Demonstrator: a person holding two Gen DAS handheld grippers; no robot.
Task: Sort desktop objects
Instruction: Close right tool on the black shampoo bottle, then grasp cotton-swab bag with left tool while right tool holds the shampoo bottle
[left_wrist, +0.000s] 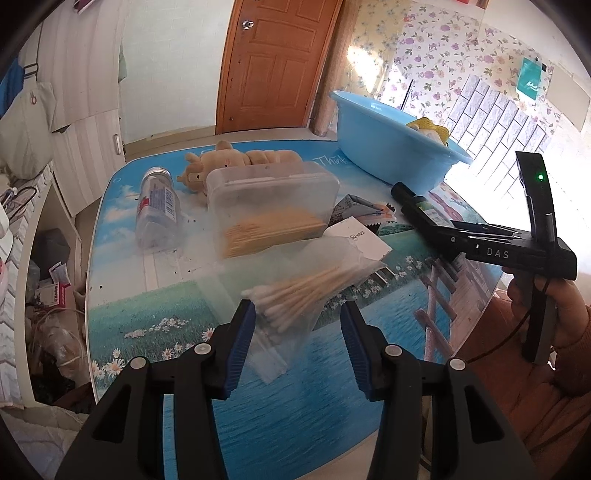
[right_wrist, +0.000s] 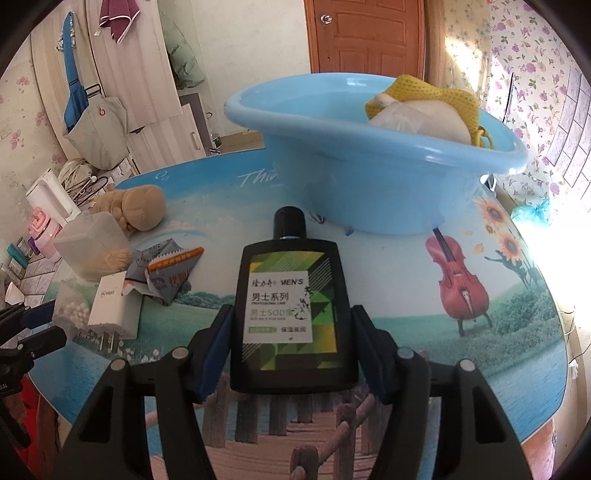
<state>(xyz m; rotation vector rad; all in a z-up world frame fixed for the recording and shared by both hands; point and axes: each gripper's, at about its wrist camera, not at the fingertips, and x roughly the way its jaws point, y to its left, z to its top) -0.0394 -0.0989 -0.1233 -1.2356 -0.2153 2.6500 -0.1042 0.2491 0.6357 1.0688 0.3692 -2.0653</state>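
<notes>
My right gripper (right_wrist: 291, 314) is shut on a black men's lotion bottle (right_wrist: 291, 314) with a green label, held above the table facing the blue basin (right_wrist: 369, 192). In the left wrist view that bottle (left_wrist: 417, 203) and the right gripper show at the right. My left gripper (left_wrist: 297, 314) is open and empty, just above a clear bag of cotton swabs (left_wrist: 306, 291). Behind it lie a clear box of toothpicks (left_wrist: 269, 206), a white charger (left_wrist: 358, 236), a clear bottle (left_wrist: 157, 206), a plush toy (left_wrist: 229, 162) and foil packets (left_wrist: 365, 210).
The basin (left_wrist: 391, 147) at the back right holds a yellow mesh bag with white contents (right_wrist: 424, 107). The round table (right_wrist: 443, 362) has a printed scenic cover. Clutter, a cabinet and bags stand at the left; a wooden door (left_wrist: 273, 62) is behind.
</notes>
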